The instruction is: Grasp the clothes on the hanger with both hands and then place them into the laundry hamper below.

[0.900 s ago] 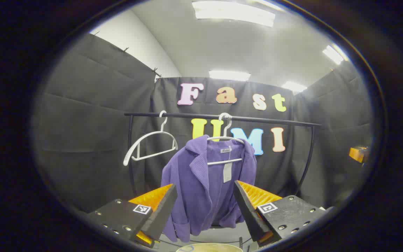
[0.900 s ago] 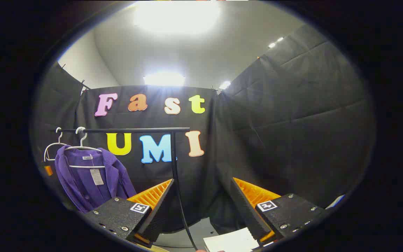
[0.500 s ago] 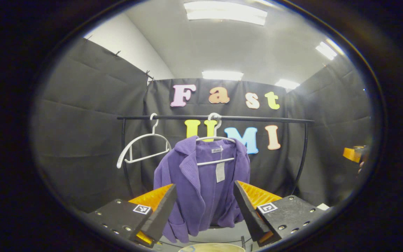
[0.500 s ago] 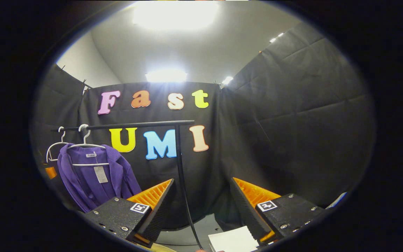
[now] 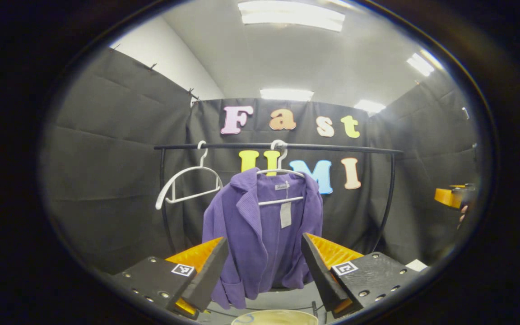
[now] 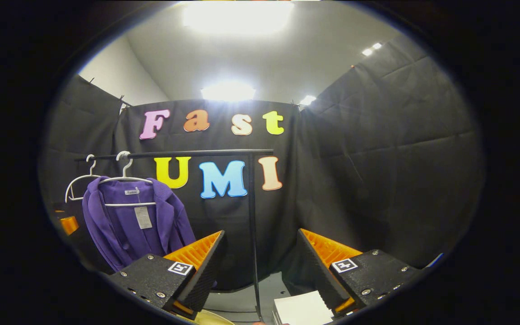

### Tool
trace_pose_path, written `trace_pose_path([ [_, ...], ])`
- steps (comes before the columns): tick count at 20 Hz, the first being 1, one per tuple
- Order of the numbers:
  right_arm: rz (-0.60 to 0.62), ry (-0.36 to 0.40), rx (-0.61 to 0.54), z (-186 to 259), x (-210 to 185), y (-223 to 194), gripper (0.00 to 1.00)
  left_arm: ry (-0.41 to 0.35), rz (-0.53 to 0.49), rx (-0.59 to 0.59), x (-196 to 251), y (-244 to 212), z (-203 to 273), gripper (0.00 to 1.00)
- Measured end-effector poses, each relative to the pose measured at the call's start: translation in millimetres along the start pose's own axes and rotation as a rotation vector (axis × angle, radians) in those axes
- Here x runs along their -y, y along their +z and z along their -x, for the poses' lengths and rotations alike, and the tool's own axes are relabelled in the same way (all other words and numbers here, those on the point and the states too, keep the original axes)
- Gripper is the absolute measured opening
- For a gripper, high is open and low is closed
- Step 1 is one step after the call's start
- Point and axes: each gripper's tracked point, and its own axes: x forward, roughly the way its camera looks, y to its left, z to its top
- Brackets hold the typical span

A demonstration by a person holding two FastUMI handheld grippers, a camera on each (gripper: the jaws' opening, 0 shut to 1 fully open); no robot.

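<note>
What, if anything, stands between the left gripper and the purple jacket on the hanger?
Nothing visible. The left gripper is open and aimed at the purple jacket, which hangs on a white hanger from the rail, with open space between them.

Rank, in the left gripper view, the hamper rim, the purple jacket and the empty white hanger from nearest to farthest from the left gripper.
1. Hamper rim: just below the left gripper.
2. Purple jacket: straight ahead, on its hanger.
3. Empty white hanger: up left on the rail; only slightly beyond the jacket.
</note>
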Motion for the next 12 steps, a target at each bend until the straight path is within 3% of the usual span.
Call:
trace_pose_path([
  [3, 0.011, 0.034, 0.001, 4.2, -23.8, 4.9, 0.96, 0.017, -0.031, -0.004, -10.7, -5.5, 6.9, 0.99],
  [7, 0.020, 0.086, 0.003, 10.5, -66.2, 12.4, 0.96, -0.017, 0.015, -0.006, -24.3, -13.9, 18.3, 0.99],
  [12, 0.032, 0.196, 0.016, 6.2, -137.2, 27.6, 0.95, 0.024, 0.052, -0.034, -49.2, -11.5, 10.8, 0.99],
])
